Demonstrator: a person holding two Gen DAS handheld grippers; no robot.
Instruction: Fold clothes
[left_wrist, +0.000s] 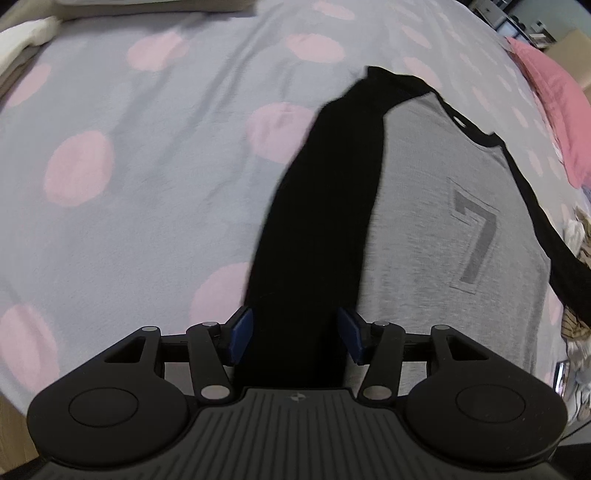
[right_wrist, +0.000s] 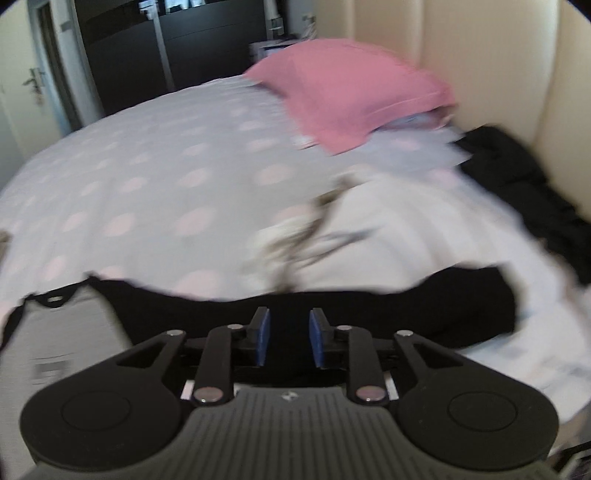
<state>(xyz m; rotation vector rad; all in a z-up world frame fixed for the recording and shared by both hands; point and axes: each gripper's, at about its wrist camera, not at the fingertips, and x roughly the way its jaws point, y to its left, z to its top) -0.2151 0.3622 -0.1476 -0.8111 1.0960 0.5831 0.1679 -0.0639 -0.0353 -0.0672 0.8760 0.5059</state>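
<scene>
My left claw (left_wrist: 295, 332) is spread around the black sleeve (left_wrist: 317, 221) of a grey shirt (left_wrist: 443, 229) lying flat on the dotted bed (left_wrist: 129, 147); my right claw (right_wrist: 286, 338), spread, hovers over the other sleeve (right_wrist: 424, 306).

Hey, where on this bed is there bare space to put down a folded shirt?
The polka-dot bedspread is bare left of the grey raglan shirt with black sleeves. Crowded on the right: pink pillow, crumpled white laundry, black clothing by the headboard.

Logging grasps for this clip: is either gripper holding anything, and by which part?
Neither grips yet. Left gripper is open astride the shirt's black sleeve; right gripper is open over the other sleeve.
</scene>
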